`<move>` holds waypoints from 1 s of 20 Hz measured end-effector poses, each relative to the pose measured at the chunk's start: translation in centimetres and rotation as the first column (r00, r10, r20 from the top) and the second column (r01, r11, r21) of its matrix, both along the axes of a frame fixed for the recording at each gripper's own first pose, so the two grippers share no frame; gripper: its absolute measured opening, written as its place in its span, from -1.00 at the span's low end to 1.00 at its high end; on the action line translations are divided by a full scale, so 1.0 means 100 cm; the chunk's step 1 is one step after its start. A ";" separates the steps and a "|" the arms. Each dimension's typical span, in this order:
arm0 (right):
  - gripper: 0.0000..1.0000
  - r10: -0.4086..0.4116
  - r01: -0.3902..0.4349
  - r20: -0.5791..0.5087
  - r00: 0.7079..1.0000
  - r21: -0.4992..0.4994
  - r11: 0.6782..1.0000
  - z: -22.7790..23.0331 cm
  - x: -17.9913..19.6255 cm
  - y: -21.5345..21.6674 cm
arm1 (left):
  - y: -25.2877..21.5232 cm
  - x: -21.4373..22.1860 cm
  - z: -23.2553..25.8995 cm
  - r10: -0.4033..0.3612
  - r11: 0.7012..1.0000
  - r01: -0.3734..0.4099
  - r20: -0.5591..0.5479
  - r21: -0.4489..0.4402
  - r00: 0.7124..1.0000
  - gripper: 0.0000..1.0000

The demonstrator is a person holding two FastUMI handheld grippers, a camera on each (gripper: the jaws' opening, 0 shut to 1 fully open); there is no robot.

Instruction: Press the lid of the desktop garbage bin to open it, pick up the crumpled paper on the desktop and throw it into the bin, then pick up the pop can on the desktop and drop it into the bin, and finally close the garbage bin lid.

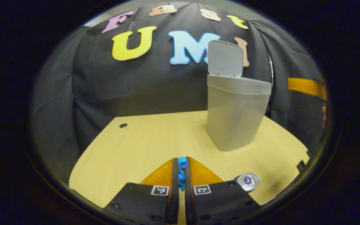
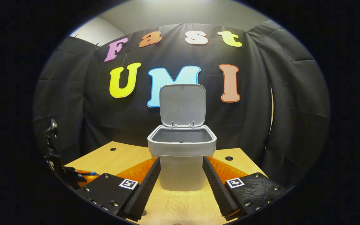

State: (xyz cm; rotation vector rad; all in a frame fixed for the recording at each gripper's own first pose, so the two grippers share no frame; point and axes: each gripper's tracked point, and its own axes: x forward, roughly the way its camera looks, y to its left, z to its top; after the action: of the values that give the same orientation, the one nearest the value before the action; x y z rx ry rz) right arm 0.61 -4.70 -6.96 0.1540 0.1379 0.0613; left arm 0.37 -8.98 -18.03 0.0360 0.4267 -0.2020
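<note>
Left gripper view: I'm clamping the blue crumpled paper [image 1: 182,173] in the left gripper [image 1: 182,162], bin [image 1: 236,115] ahead-right, lid [image 1: 225,59] up, ready to receive it; can [image 1: 248,181] beside my right finger. Right gripper [image 2: 181,175] is gaping wide, straddling the bin.

Your left gripper view looks from low over the table [image 1: 130,147], with the bin [image 1: 234,115] ahead to its right. Your right gripper view faces that bin [image 2: 181,156] head-on, closer. Both share bin, table and wall.
</note>
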 end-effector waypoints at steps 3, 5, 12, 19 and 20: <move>0.75 -0.004 0.004 -0.001 1.000 0.002 1.000 -0.004 -0.002 -0.014 | -0.022 0.015 0.034 -0.004 1.000 0.005 0.067 -0.011 0.998 -0.67; 0.75 -0.009 0.009 -0.001 1.000 -0.002 1.000 -0.006 -0.004 -0.025 | -0.040 0.024 0.052 -0.008 1.000 0.011 0.109 -0.026 0.994 -0.67; 0.75 -0.021 0.021 -0.020 1.000 0.012 1.000 -0.019 -0.006 -0.056 | -0.095 0.057 0.111 -0.016 0.994 0.038 0.201 -0.107 0.979 -0.67; 0.75 -0.021 0.021 -0.021 1.000 0.013 1.000 -0.023 0.003 -0.070 | -0.134 0.096 0.150 -0.035 0.994 0.062 0.288 -0.087 0.957 -0.72; 0.75 -0.019 0.019 -0.021 1.000 0.012 1.000 -0.023 0.004 -0.069 | -0.140 0.101 0.153 -0.041 0.994 0.069 0.298 -0.084 0.954 -0.68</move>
State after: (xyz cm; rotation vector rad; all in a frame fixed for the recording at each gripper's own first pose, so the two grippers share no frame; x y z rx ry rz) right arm 1.04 -11.59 -9.26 0.1685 0.1568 0.0415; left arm 10.51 -22.96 -2.74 -0.0141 0.1161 -0.2667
